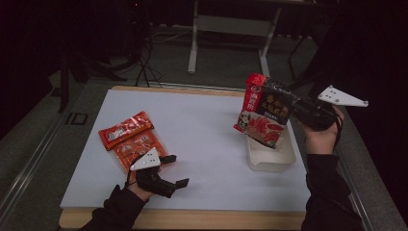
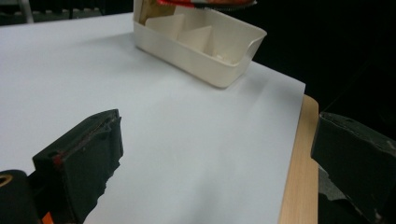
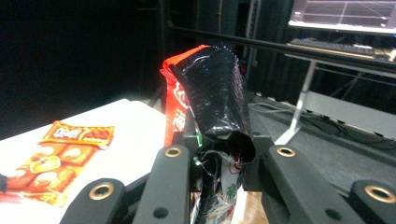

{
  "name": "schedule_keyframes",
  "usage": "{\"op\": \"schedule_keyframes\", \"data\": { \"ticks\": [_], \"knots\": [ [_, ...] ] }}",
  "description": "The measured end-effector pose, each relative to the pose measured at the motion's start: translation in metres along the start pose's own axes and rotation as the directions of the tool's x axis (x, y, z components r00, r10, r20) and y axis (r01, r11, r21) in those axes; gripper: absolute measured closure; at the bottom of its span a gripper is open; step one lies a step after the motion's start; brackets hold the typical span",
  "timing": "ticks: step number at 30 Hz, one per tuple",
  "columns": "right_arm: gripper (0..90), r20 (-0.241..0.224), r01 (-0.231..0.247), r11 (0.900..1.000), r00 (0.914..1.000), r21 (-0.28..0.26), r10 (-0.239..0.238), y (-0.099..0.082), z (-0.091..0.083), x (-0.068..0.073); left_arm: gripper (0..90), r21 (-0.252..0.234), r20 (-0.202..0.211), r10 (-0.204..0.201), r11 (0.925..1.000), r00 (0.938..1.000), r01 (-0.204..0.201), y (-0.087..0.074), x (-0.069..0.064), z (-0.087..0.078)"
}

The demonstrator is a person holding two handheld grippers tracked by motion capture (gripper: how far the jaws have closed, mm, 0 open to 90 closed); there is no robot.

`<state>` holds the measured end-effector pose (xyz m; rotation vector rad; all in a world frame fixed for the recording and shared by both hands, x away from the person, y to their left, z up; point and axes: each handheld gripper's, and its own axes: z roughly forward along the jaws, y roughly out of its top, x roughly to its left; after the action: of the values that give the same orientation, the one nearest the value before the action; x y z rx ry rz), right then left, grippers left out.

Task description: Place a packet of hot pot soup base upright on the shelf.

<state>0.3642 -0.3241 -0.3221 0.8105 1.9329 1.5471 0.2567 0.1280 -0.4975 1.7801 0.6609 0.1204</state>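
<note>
Red-black packet (image 1: 263, 110); orange packet (image 1: 132, 139); cream box (image 1: 269, 159).

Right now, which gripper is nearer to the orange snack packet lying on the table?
Left. The left gripper sits beside the orange packet; the right gripper is across the table.

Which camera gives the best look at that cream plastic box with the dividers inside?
The left gripper view: the cream plastic divided box sits close, its inner partitions and rim plain to see. In the high view the same box is partly covered by the red-and-black packet held above it.
</note>
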Motion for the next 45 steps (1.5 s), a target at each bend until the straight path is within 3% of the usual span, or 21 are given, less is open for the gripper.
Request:
{"op": "schedule_keyframes", "data": {
  "ticks": [8, 16, 21, 25, 33, 39, 45],
  "knots": [
    [77.2, 0.049, -0.014, 0.9994, 0.9987, 0.032, 0.013, -0.003, 0.001, -0.021, 2.5, 0.029, 0.009, -0.004, 0.9996, 1.0000, 0.004, -0.014, -0.006, -0.002],
    [77.2, 0.080, -0.012, 0.9986, 0.9968, 0.052, 0.008, -0.011, 0.006, -0.040, 2.4, 0.009, 0.003, -0.008, 0.9999, 1.0000, 0.007, -0.014, -0.004, -0.004],
    [77.2, 0.062, -0.014, 0.9986, 0.9980, 0.051, 0.011, -0.019, 0.009, -0.052, 2.4, 0.011, -0.001, -0.001, 0.9999, 1.0000, 0.001, -0.015, -0.003, -0.004],
    [76.9, 0.053, 0.049, 0.9982, 0.9973, 0.035, -0.051, -0.024, 0.013, -0.059, 2.4, 0.012, 0.004, 0.001, 0.9999, 1.0000, -0.001, -0.016, -0.003, -0.003],
    [76.8, 0.031, 0.095, 0.9930, 0.9948, 0.071, -0.097, -0.036, 0.024, -0.068, 2.5, 0.009, 0.010, -0.011, 0.9999, 0.9999, 0.011, -0.016, -0.002, -0.003],
    [76.6, 0.019, 0.111, 0.9910, 0.9934, 0.075, -0.113, -0.046, 0.030, -0.070, 2.5, 0.008, 0.011, -0.020, 0.9998, 0.9997, 0.019, -0.017, -0.001, -0.003],
    [76.1, -0.037, 0.122, 0.9887, 0.9922, 0.087, -0.119, -0.051, 0.040, -0.068, 2.5, 0.007, 0.012, -0.020, 0.9998, 0.9997, 0.019, -0.017, -0.001, -0.004]
  ]
}}
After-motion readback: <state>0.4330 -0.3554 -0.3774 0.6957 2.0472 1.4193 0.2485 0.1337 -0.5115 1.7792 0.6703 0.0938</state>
